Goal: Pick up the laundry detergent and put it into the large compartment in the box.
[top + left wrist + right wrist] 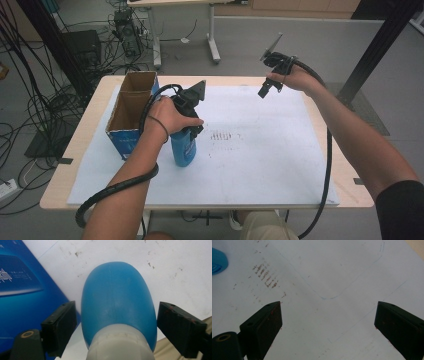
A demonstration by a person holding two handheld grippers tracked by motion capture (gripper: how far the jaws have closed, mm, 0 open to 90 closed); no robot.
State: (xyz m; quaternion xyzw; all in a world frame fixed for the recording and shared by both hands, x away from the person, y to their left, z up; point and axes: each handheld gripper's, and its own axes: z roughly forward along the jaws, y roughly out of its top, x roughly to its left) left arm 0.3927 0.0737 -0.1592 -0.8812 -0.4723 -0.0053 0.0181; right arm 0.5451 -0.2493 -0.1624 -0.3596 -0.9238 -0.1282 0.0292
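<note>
Left claw (113, 322) is straddling a blue bottle (117, 302) standing on the desk (260, 165).
Its jaws are spread, pads just clear of the bottle's sides beside the cardboard box (131, 107); squeezing shut looks next. Right claw (270, 85) is hanging wide open, well apart.

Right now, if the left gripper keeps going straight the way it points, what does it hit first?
The blue bottle: it stands between the left gripper pads, small gaps either side. Its white cap end is likely nearest.
</note>
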